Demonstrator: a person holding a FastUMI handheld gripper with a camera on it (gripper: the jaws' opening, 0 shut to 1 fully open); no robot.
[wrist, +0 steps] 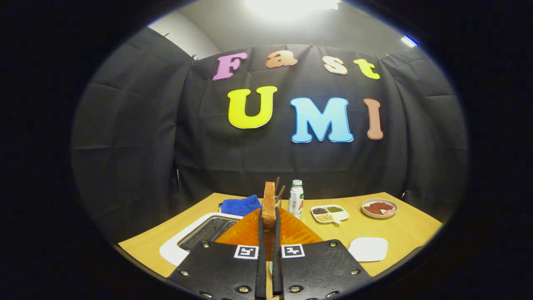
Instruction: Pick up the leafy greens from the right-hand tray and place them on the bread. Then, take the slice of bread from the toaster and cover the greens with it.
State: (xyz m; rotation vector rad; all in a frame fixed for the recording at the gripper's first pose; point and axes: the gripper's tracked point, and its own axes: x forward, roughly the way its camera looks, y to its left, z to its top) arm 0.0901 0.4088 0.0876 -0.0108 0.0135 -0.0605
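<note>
While the gripper (269, 233) stands nearly closed, both fingers clamp the slice of bread (269, 204) upright on edge at 12 o'clock, long axis vertical. The toaster (200, 235) lies at 10 o'clock, low beside the fingers. The orange plate (245, 231) sits directly beneath; whatever lies on it is hidden.

Browned bread slice (269, 204) upright, on edge, pinched between claw (269, 225) fingers above toaster (195, 237).
</note>
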